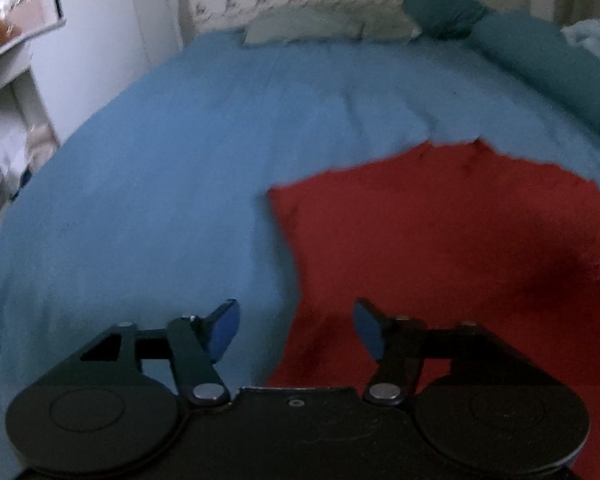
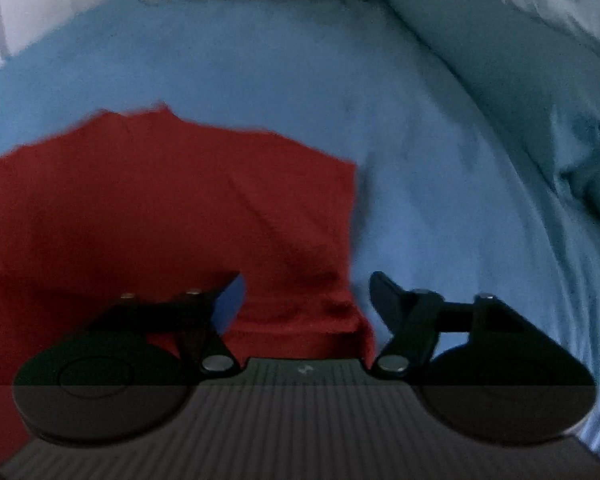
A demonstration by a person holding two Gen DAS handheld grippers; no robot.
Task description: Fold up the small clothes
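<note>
Blue bedding [image 1: 172, 168] covers a bed that fills both views, smooth in the middle with soft creases toward the far side. At the head lie a pale pillow [image 1: 300, 26] and a teal pillow [image 1: 440, 4], with a long teal roll [image 1: 540, 68] running down the right side of the bed. A white shelf unit [image 1: 8, 120] stands against the wall past the bed's left edge.

In the left wrist view, the left gripper [image 1: 296, 330] has its fingers spread wide and nothing between them. Its left finger [image 1: 222, 330] is over bare bedding and its right finger [image 1: 370, 330] over red cloth, so it straddles the shirt's left edge; whether it touches the fabric cannot be told.

In the right wrist view, the right gripper [image 2: 308, 304] is likewise spread wide and empty. Its left finger [image 2: 224, 304] is over the shirt and its right finger [image 2: 388, 304] over the bedding, straddling the shirt's right edge near the lower corner.

The red shirt [image 1: 440, 248] lies flat on the bedding, near the front of the bed and between the two grippers. Its far edge rises to a small peak at the middle and slopes down to either side. The right side edge [image 2: 352, 220] runs nearly straight toward the camera. A few shallow wrinkles cross the cloth, and a hem band [image 2: 300, 316] shows just ahead of the right gripper. Both views are blurred, so finer detail of the fabric is unclear.
</note>
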